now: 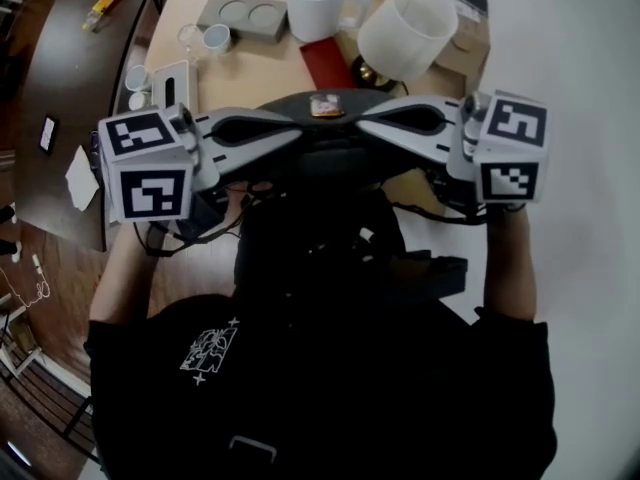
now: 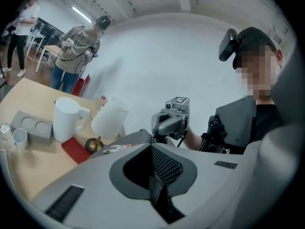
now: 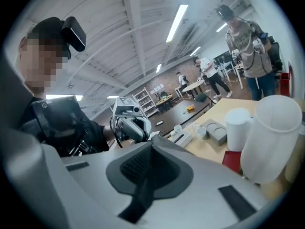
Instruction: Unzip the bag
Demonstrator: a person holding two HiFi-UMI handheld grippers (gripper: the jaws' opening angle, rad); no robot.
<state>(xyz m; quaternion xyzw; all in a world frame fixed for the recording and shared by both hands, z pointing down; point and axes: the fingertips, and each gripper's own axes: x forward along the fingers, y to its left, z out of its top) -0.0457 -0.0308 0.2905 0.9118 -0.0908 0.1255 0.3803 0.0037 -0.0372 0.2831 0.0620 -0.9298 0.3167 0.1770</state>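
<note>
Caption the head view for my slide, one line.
The left gripper and right gripper, fingers shut, point toward each other in front of the person's chest, a cluttered wooden table beyond.

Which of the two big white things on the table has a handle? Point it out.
The jug, upright next to the grey block, with a handle on its side. The other is a lamp with a tilted shade and no handle.

Black T-shirt (image 1: 400,398), small white chest print (image 1: 208,351)

Table (image 1: 250,68) seemingly matt wood; jug (image 1: 315,3) glossy
</note>
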